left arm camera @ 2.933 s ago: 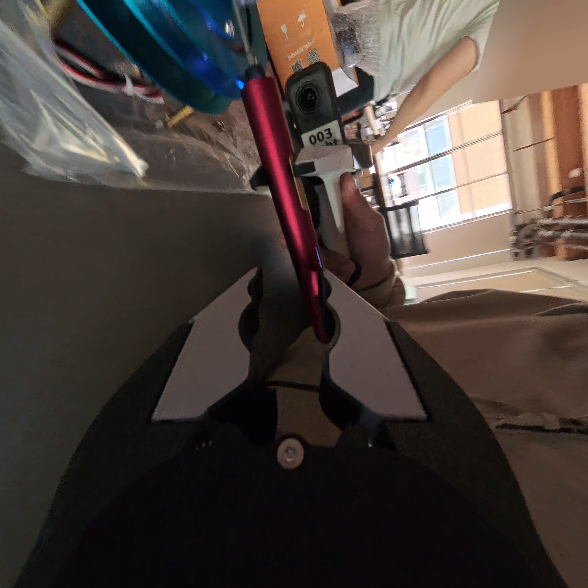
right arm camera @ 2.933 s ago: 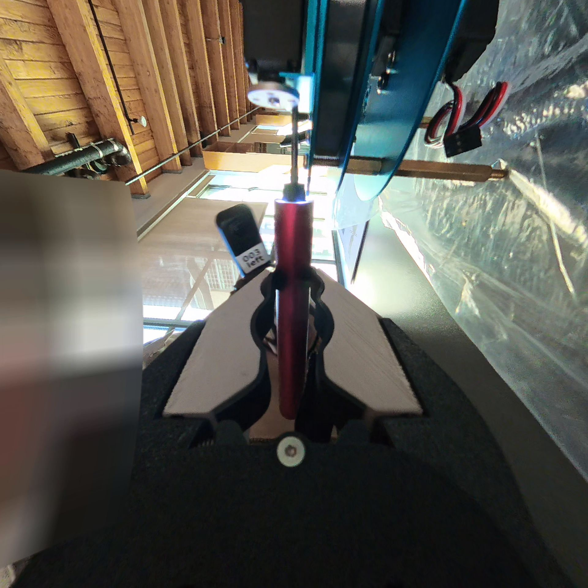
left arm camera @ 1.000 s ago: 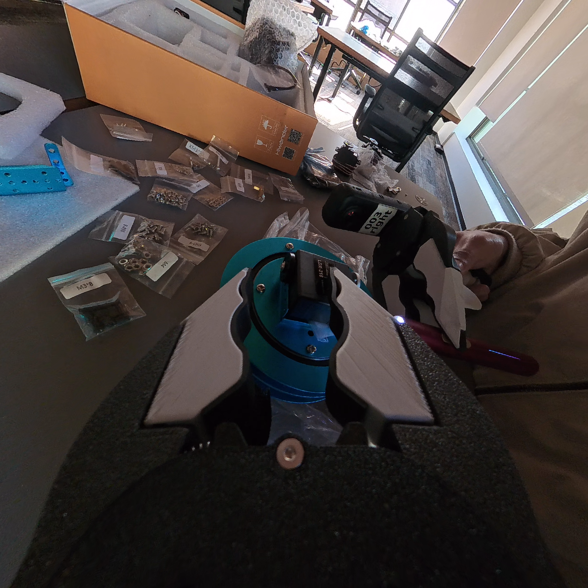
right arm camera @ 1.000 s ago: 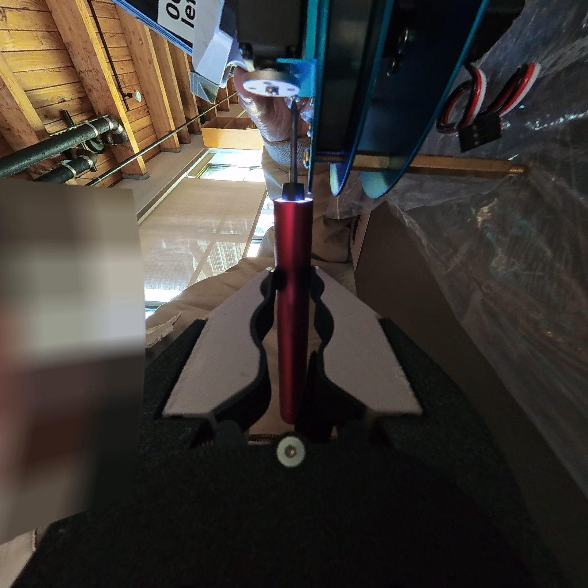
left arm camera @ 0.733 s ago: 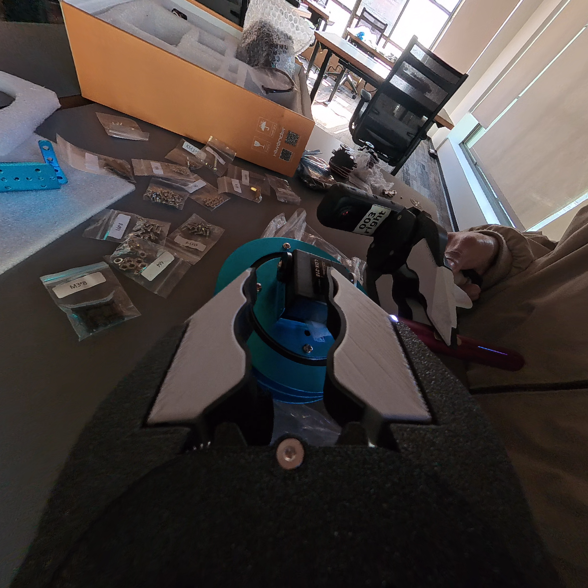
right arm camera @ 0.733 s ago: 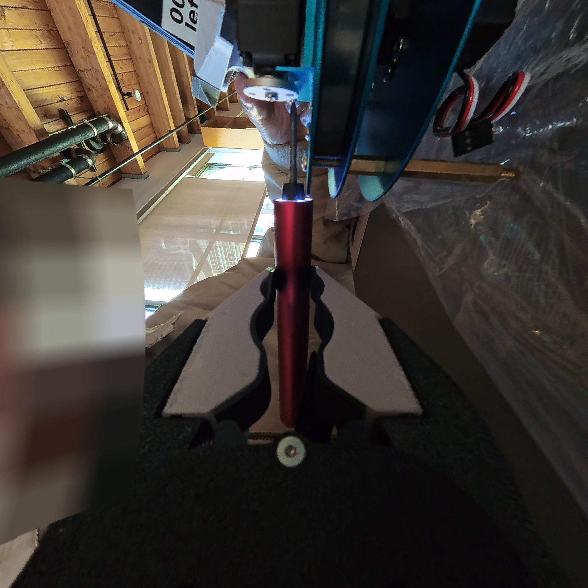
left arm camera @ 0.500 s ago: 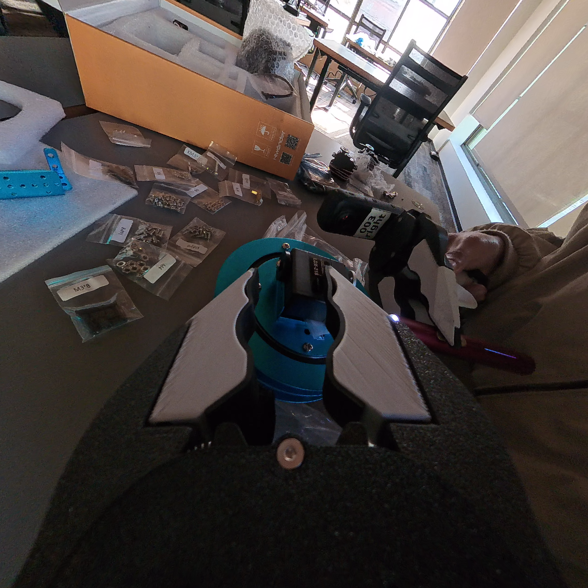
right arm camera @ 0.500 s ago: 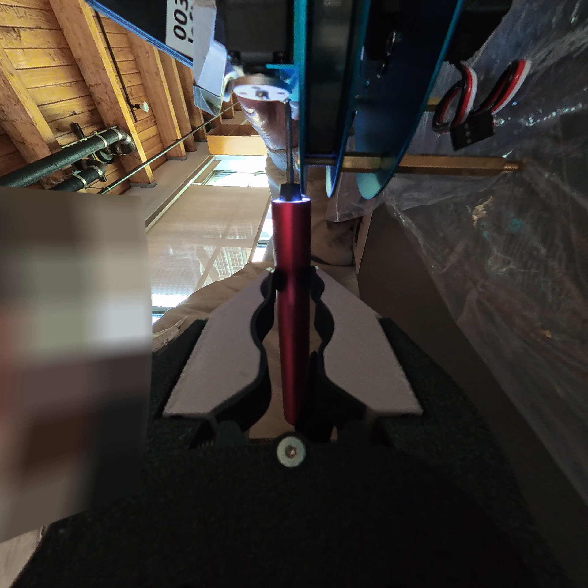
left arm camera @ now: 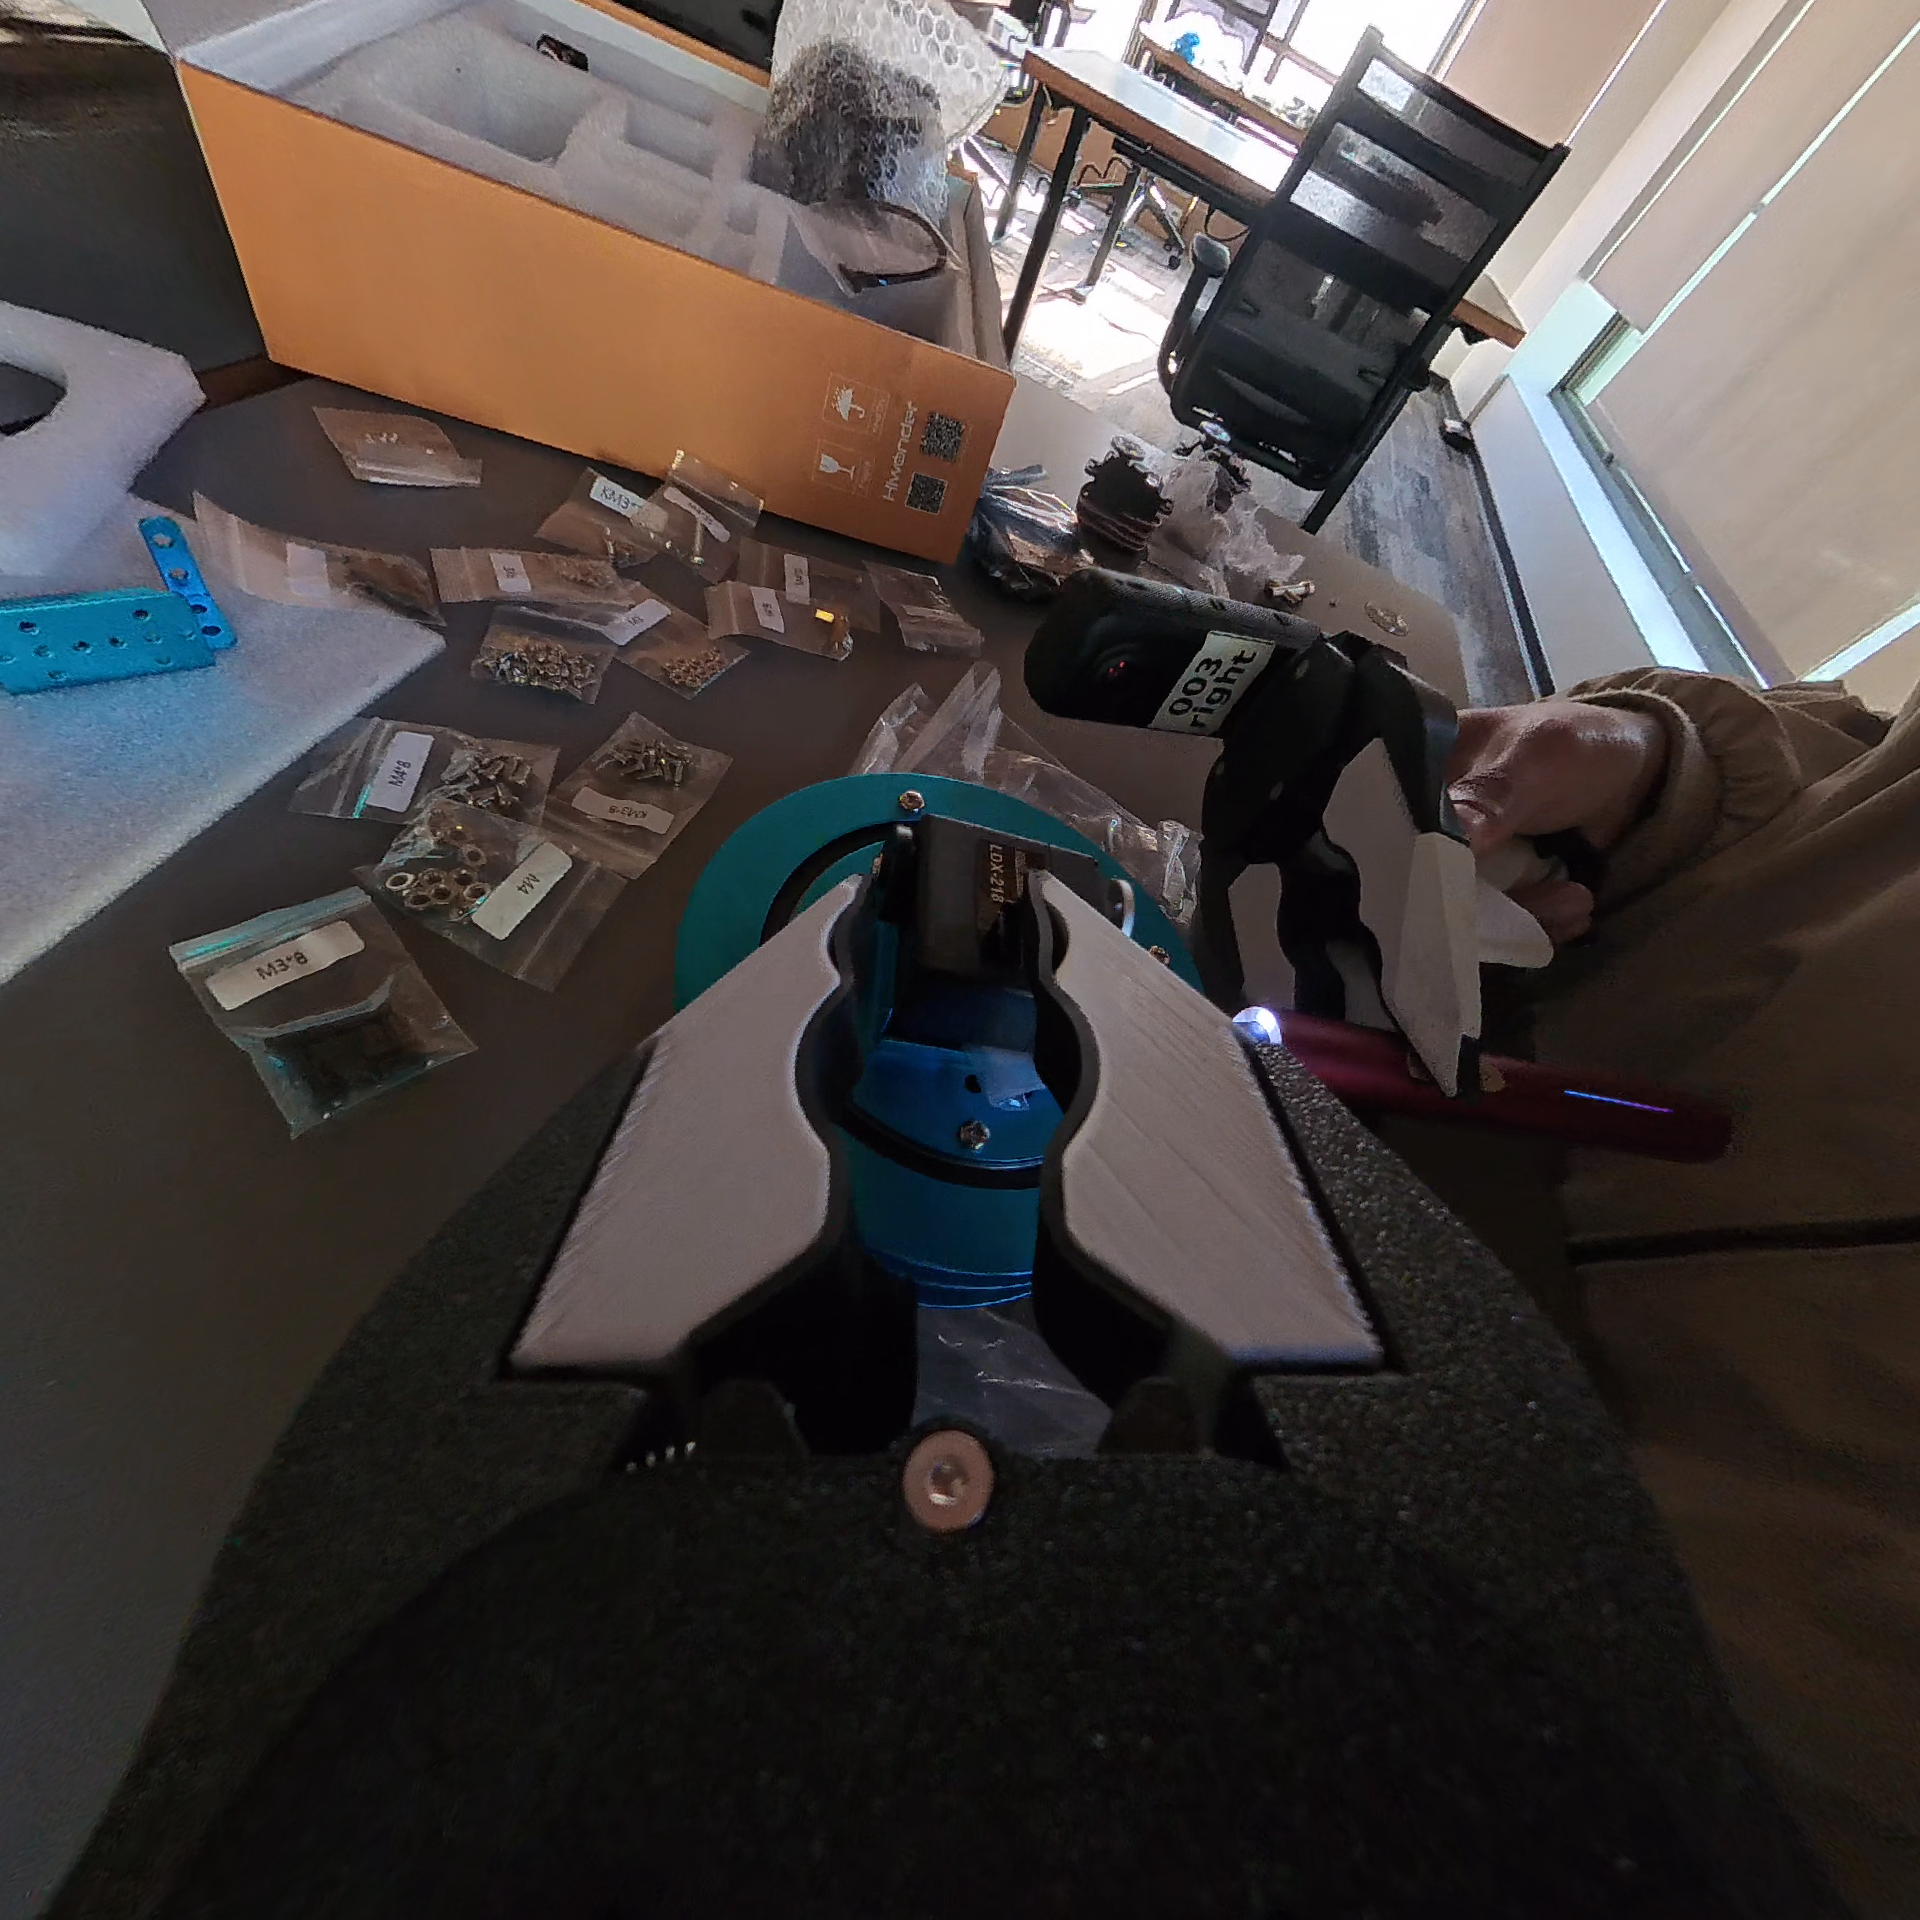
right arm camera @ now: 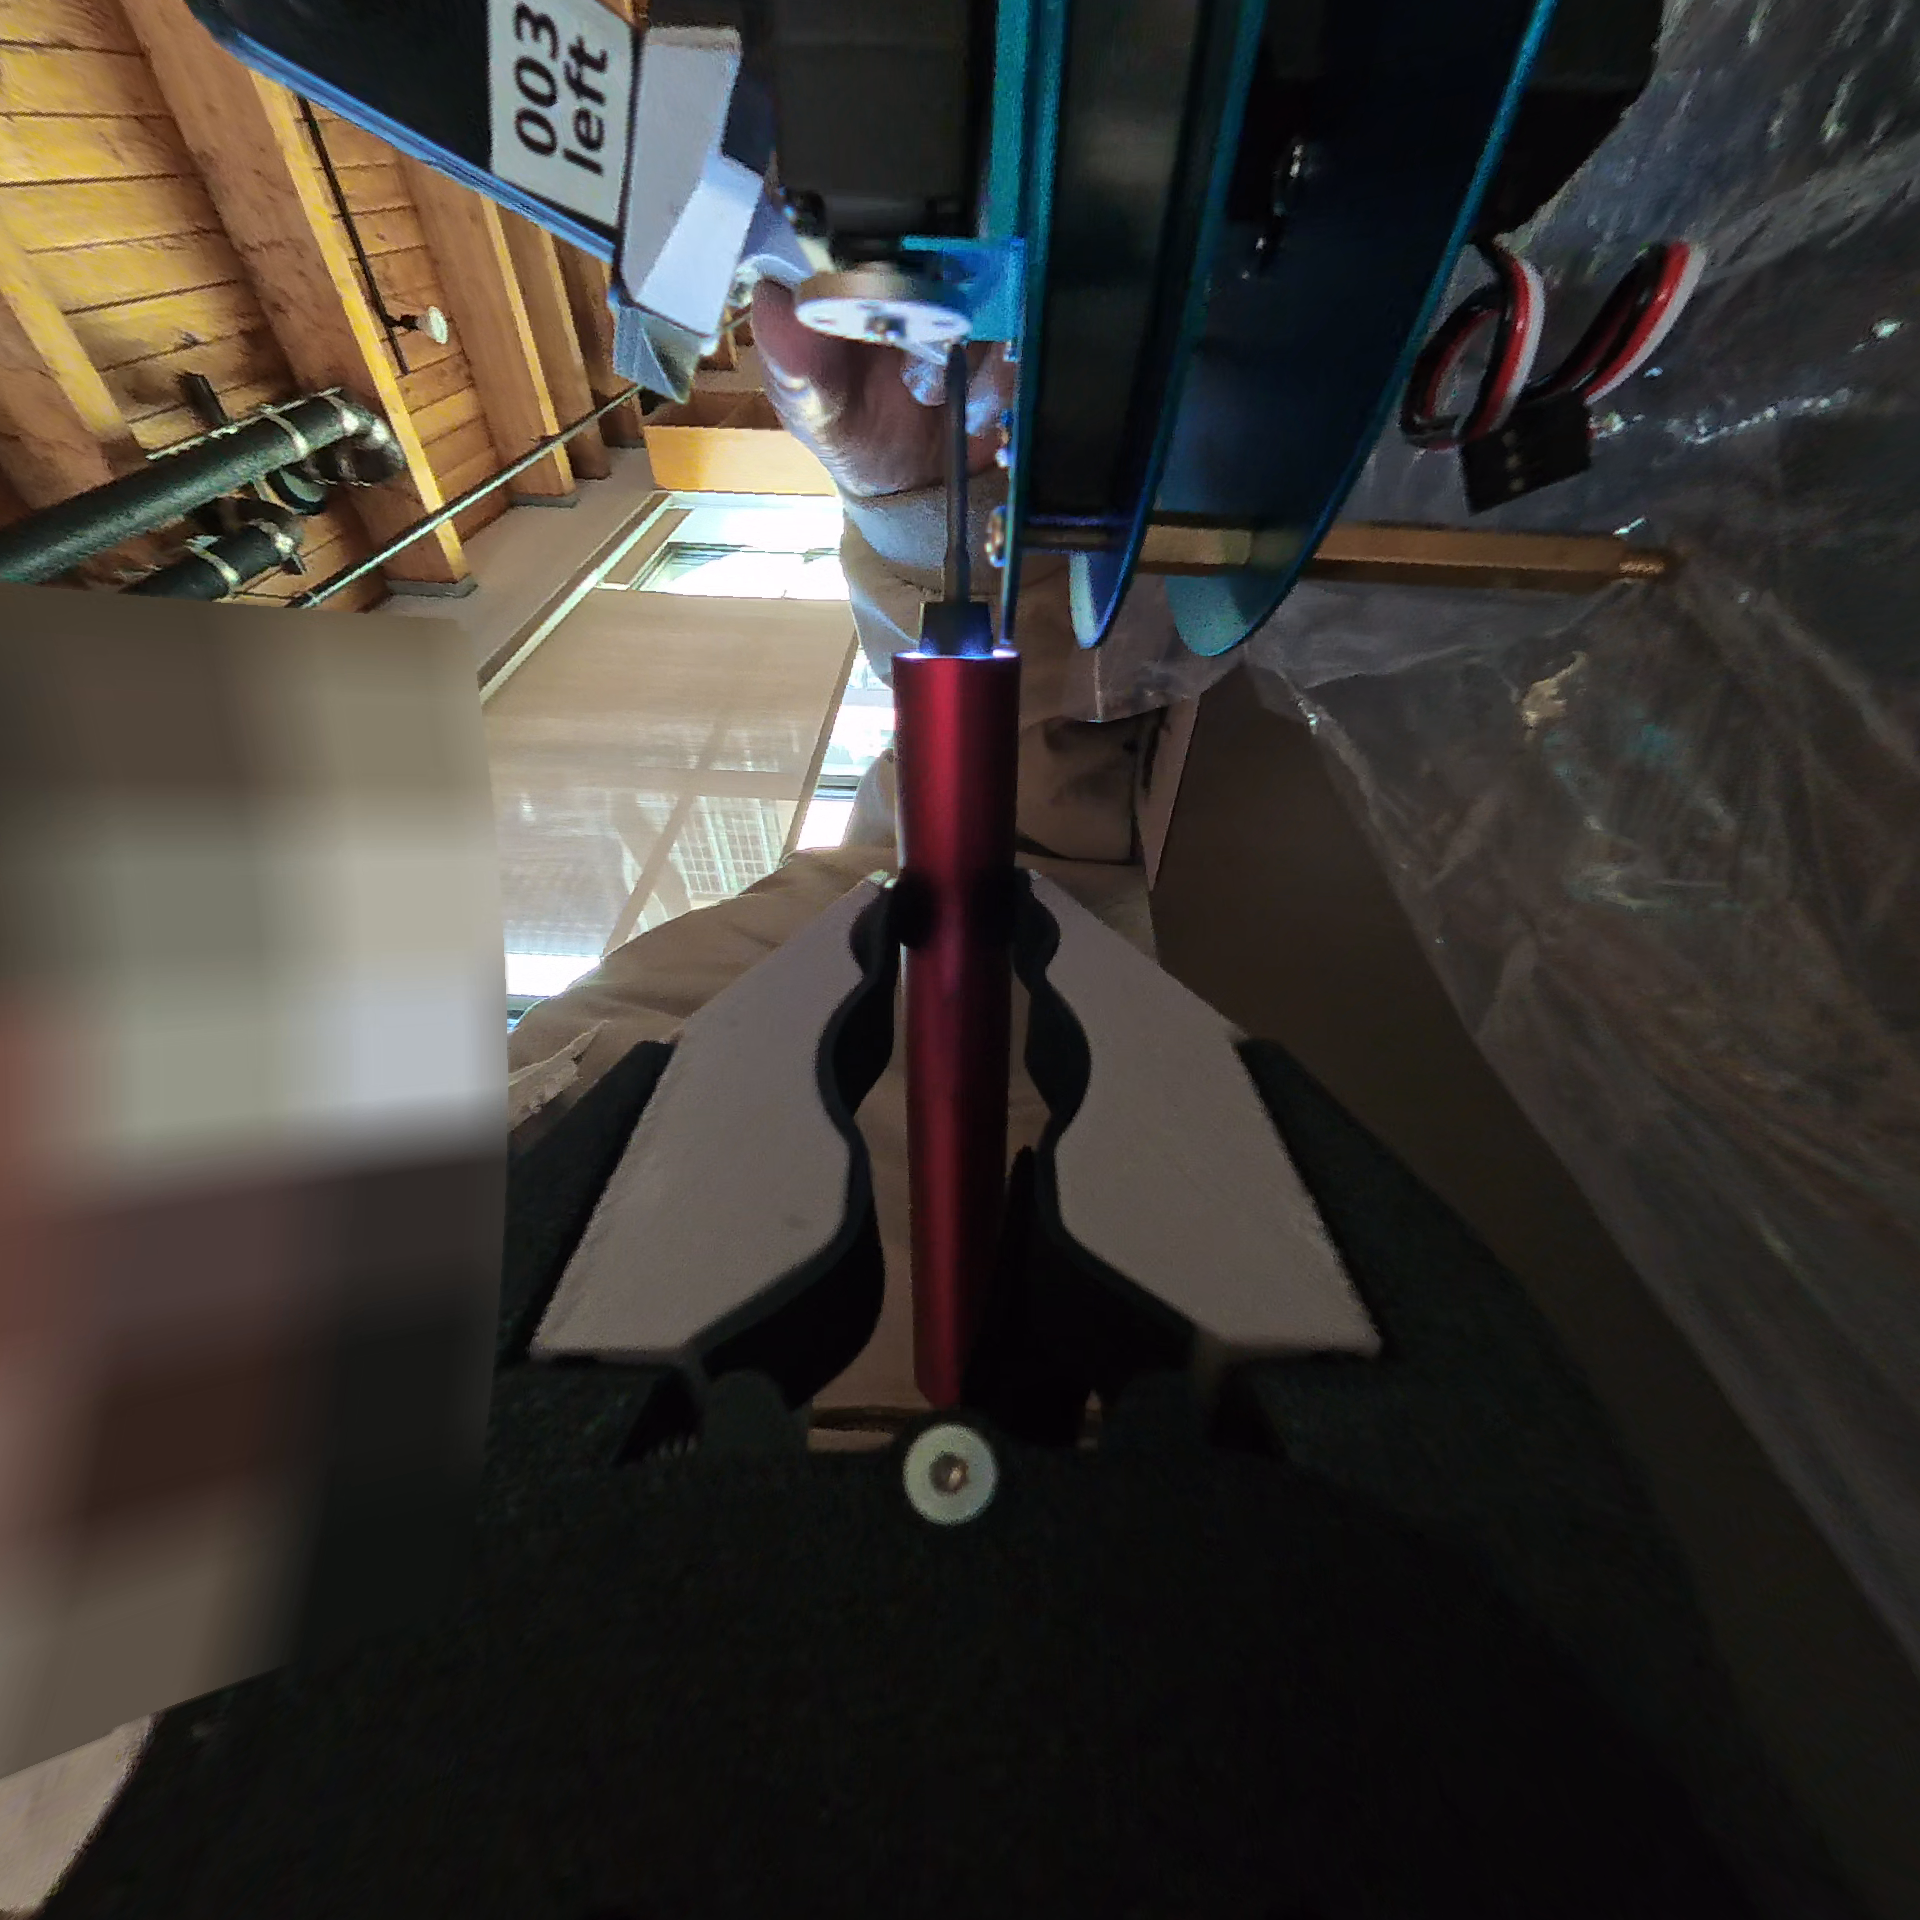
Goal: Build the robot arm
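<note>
My left gripper [left arm camera: 948, 899] is shut on the black servo [left arm camera: 956, 940] that stands in a round blue metal base [left arm camera: 935, 1174] on the dark table [left arm camera: 208, 1195]. My right gripper [right arm camera: 961, 904] is shut on a red electric screwdriver [right arm camera: 951, 1039] with its tip light on. The thin bit [right arm camera: 956, 468] runs along the edge of the blue plates [right arm camera: 1195, 416], just below the white servo horn [right arm camera: 883, 317]. In the left wrist view the right gripper [left arm camera: 1351, 935] holds the screwdriver [left arm camera: 1507, 1091] level, to the right of the base.
An open orange cardboard box [left arm camera: 582, 301] stands at the back. Several small bags of screws and nuts [left arm camera: 499, 883] lie to the left. A blue perforated bracket [left arm camera: 94, 634] rests on white foam. A brass standoff [right arm camera: 1455, 556], a servo cable [right arm camera: 1517, 457] and crinkled plastic [right arm camera: 1662, 831] sit beside the base. The left gripper's tips are roughly 12 centimetres from the right gripper's. My right tips are about 35 centimetres from the blue perforated bracket [left arm camera: 94, 634], my left tips only 20 centimetres.
Since 2.9 s ago my left gripper has swung from beside the screwdriver to above the base and closed on the servo. In the last second both grippers shifted only slightly.
</note>
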The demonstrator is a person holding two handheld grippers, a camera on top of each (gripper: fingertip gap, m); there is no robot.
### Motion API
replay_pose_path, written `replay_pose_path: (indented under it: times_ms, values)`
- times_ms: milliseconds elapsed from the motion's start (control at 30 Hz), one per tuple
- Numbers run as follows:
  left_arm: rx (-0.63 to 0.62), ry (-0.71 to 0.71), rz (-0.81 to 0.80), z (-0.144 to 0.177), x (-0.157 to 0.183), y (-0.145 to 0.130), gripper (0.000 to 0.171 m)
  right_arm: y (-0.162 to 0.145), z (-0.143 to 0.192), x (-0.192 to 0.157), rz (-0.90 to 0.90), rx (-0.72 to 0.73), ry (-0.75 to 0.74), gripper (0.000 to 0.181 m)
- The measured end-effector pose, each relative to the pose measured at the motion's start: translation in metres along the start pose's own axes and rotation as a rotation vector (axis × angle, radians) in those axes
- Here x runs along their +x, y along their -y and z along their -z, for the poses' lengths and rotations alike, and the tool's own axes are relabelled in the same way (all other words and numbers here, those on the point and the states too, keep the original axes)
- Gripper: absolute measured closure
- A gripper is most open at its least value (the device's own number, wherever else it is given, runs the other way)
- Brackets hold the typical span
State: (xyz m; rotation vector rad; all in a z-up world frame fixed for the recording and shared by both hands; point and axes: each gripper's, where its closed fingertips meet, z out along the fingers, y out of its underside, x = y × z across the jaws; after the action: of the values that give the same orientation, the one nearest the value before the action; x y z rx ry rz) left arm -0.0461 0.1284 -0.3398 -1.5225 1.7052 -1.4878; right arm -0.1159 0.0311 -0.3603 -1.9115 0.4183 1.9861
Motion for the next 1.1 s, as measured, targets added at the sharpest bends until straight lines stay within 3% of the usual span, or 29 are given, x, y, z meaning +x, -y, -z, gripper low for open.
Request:
replay_pose_path:
  times_ms: [100, 267, 500, 633, 733, 867, 967, 1100]
  values:
    - [-0.008, 0.018, 0.015, 0.001, -0.001, 0.000, 0.144, 0.000, 0.000, -0.001, -0.016, -0.005, 0.020, 0.163]
    - [0.031, 0.022, -0.013, 0.018, -0.008, 0.005, 0.109, 0.001, 0.001, 0.000, -0.024, -0.001, 0.031, 0.163]
    - [0.001, -0.024, -0.104, 0.027, 0.009, -0.007, 0.108, 0.001, -0.001, 0.000, -0.025, 0.002, 0.033, 0.163]
    - [0.015, 0.134, -0.072, 0.045, 0.027, 0.000, 0.109, 0.002, -0.001, 0.001, -0.023, 0.002, 0.027, 0.163]
    - [0.030, 0.198, 0.073, 0.047, 0.063, -0.013, 0.114, 0.003, -0.001, 0.002, -0.029, 0.004, 0.031, 0.163]
    - [0.089, 0.246, 0.423, 0.031, 0.100, -0.059, 0.117, 0.004, 0.000, 0.000, -0.042, 0.013, 0.055, 0.163]
    - [0.174, 0.053, 0.681, 0.008, 0.137, -0.074, 0.115, 0.005, 0.000, 0.000, -0.047, 0.020, 0.068, 0.163]
    - [0.232, -0.030, 0.795, -0.012, 0.151, -0.078, 0.115, 0.006, -0.001, 0.000, -0.062, 0.028, 0.094, 0.162]
